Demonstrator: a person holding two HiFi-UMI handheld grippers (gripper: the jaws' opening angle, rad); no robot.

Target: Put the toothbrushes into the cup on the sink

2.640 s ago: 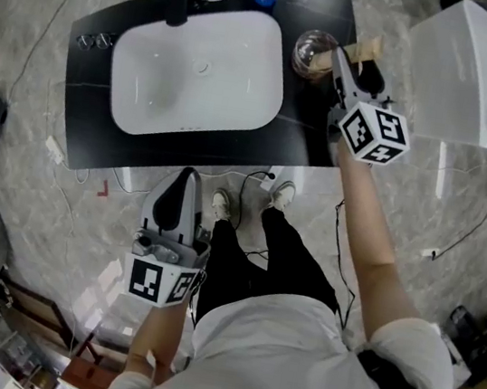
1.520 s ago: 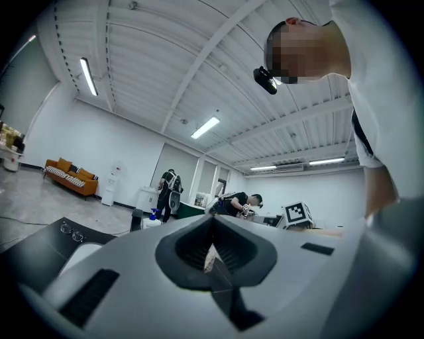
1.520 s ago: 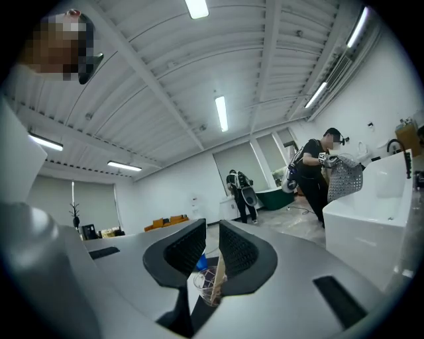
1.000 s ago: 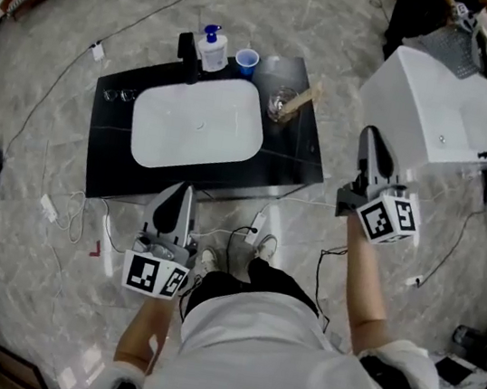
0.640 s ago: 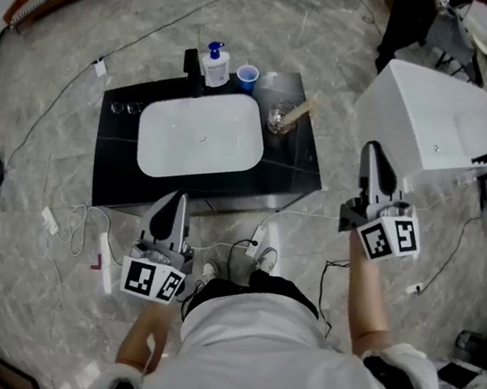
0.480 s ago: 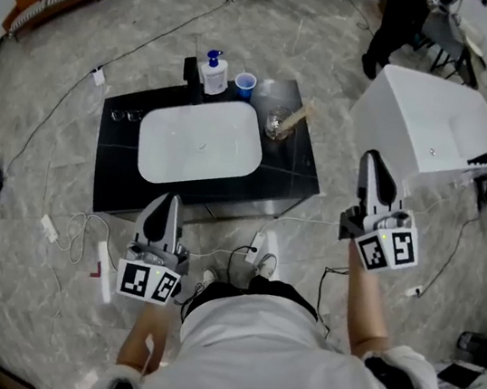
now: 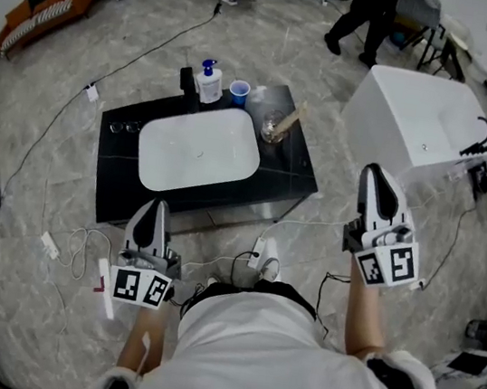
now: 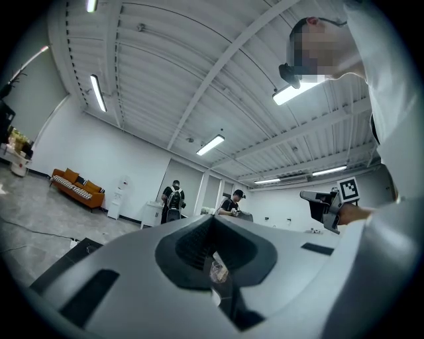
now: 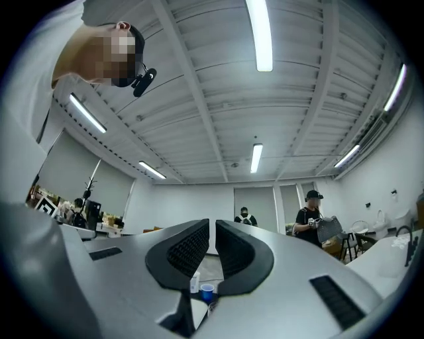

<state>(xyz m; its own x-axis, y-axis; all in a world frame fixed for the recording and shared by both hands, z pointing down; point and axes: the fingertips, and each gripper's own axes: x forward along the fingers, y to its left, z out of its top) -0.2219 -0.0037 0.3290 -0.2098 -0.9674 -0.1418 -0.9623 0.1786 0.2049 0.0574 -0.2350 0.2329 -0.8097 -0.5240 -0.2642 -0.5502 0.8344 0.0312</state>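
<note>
A clear glass cup stands on the black counter to the right of the white sink basin. Tan toothbrush handles lean out of it toward the right. Both grippers are held well back from the counter, over the floor. My left gripper is shut and empty; in the left gripper view its jaws meet. My right gripper is also shut with nothing in it, and in the right gripper view only a thin slit shows between the pads.
A blue cup, a soap pump bottle and a black faucet stand at the counter's far edge. A white cabinet sits to the right. Cables and a power strip lie on the floor near the feet. People stand at the back.
My right gripper has come away from the glass cup, leaving the toothbrushes in it. The person has backed off from the sink, and both grippers now hang over the floor.
</note>
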